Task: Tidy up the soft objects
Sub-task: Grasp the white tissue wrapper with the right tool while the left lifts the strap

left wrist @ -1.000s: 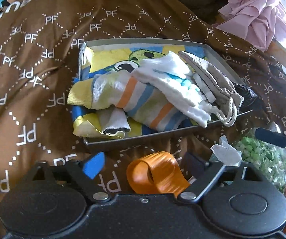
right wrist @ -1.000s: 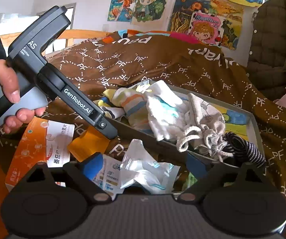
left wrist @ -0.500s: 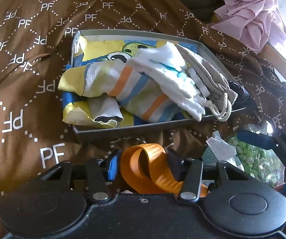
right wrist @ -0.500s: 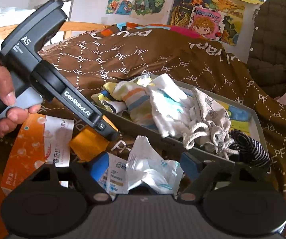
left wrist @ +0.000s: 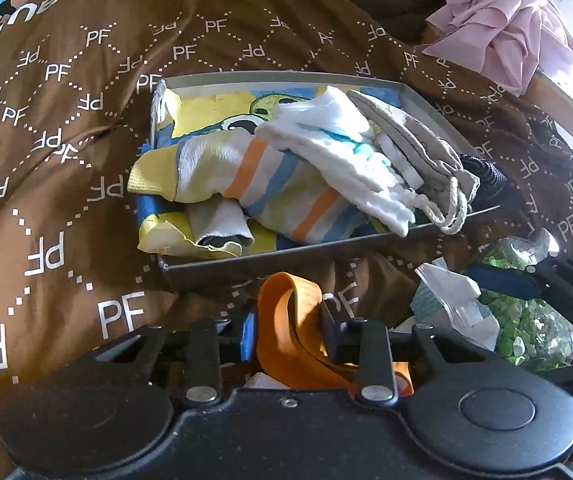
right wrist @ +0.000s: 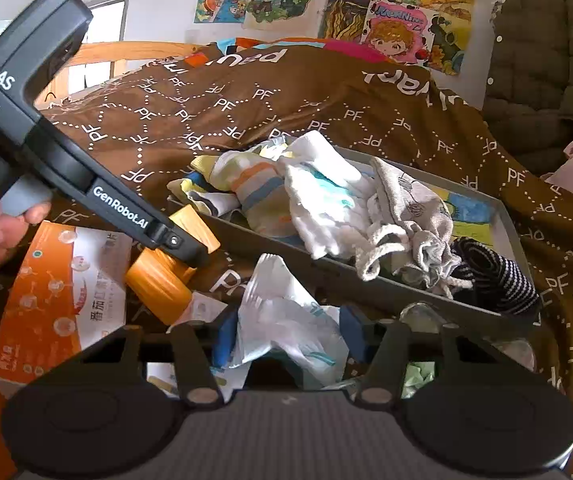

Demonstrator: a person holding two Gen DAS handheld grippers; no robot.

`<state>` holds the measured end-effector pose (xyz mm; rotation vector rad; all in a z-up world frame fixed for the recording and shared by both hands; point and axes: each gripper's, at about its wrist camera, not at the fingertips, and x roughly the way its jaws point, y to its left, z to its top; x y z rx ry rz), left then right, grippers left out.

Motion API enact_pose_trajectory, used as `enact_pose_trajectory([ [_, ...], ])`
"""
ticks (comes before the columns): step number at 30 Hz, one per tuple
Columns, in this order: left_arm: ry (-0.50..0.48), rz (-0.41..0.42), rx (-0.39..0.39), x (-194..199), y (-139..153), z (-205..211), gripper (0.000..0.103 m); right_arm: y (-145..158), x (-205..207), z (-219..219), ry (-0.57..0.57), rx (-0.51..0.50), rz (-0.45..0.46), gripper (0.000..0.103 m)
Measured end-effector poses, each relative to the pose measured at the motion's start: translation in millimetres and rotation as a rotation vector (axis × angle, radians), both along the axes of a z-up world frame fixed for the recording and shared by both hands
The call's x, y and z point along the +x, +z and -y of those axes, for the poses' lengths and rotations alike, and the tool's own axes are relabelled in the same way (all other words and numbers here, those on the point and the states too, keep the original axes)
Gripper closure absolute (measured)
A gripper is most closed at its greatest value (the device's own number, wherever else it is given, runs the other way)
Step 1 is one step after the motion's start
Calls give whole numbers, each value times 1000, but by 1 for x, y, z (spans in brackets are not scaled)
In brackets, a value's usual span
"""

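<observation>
A grey tray on the brown bedspread holds a striped sock, a white cloth, a grey drawstring pouch and a dark striped sock. My left gripper is shut on an orange rolled band just in front of the tray; it also shows in the right wrist view. My right gripper is shut on a crumpled white packet in front of the tray's near wall.
An orange-and-white box lies at the left. A bag of green pieces lies at the right beside the right gripper. Pink cloth and a dark quilted jacket lie behind. The brown bedspread spreads to the left.
My left gripper closed from open onto the orange band. My right gripper closed onto the white packet. Both stayed in front of the tray.
</observation>
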<state>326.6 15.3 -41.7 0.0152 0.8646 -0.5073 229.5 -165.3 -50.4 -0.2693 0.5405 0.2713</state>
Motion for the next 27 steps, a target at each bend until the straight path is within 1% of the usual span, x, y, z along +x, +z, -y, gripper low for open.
enact_pose_trajectory([
  [3,-3,19,13,-4,3,2,72,0,-1,1,-9,3,9,53],
  [10,8,41,19,-9,12,3,74,-1,-5,0,-14,-3,22,59],
  [11,10,43,19,-10,13,4,74,0,-5,0,-14,-3,22,71],
  [14,18,50,23,-12,16,4,74,0,-7,2,-8,4,27,74],
  [17,29,62,26,-13,20,5,76,1,-8,4,-10,18,37,81],
  [27,28,96,12,-18,32,14,77,9,-13,8,-16,45,81,82],
])
